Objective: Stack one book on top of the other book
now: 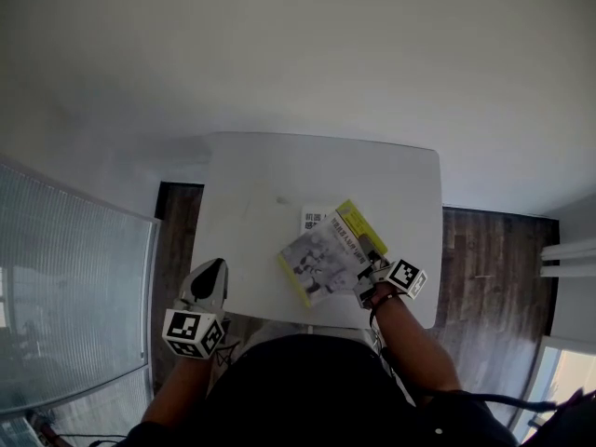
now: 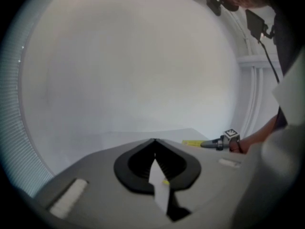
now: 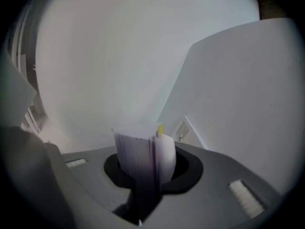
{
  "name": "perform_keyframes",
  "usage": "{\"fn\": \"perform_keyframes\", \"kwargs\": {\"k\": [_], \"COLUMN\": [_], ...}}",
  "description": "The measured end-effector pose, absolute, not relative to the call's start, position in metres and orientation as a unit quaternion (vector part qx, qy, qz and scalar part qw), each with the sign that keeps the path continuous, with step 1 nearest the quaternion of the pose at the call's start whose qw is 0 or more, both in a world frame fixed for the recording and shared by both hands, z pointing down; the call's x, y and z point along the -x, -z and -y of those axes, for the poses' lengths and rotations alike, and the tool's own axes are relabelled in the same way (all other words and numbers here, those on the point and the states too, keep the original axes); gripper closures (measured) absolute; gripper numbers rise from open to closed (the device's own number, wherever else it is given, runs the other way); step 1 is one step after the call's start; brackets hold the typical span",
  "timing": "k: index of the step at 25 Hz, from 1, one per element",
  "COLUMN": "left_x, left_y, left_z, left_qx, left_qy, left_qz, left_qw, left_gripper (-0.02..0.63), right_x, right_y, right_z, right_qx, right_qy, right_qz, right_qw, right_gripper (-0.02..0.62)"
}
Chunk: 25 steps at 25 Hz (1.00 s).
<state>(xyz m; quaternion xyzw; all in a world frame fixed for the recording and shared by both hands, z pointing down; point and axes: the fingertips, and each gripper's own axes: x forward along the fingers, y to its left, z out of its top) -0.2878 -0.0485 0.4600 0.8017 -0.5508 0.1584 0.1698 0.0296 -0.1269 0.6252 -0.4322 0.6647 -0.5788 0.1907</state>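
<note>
A grey-and-yellow book (image 1: 328, 254) lies slantwise over the right half of the white table (image 1: 251, 194). My right gripper (image 1: 368, 274) is shut on its near right corner. In the right gripper view the book's page edges (image 3: 142, 151) stand clamped between the jaws. A second, white book (image 1: 315, 218) lies flat on the table, and only its corner with a printed code shows beside the held book (image 3: 184, 128). My left gripper (image 1: 213, 268) hangs at the table's front left edge, away from both books, its fingertips (image 2: 154, 141) together and holding nothing.
Dark wood floor (image 1: 484, 259) borders the table on both sides. A frosted glass panel (image 1: 65, 296) stands at the left and a white wall (image 1: 307, 45) behind. My right gripper with its marker cube (image 2: 231, 134) shows from the left gripper view.
</note>
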Motion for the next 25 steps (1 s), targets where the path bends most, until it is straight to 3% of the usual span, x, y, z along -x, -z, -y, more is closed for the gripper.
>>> {"fn": "perform_keyframes", "kwargs": {"k": [25], "left_x": [0.281], "left_y": [-0.468], "left_z": [0.075], "left_qx": [-0.810], "left_qy": [-0.178], "left_qz": [0.526], "left_qw": [0.188], "left_gripper": [0.601], "right_x": [-0.037], "right_y": [-0.658], "right_z": [0.129], "right_qx": [0.463], "right_qy": [0.610], "right_qz": [-0.618], "right_qw": [0.176], "right_gripper": [0.515]}}
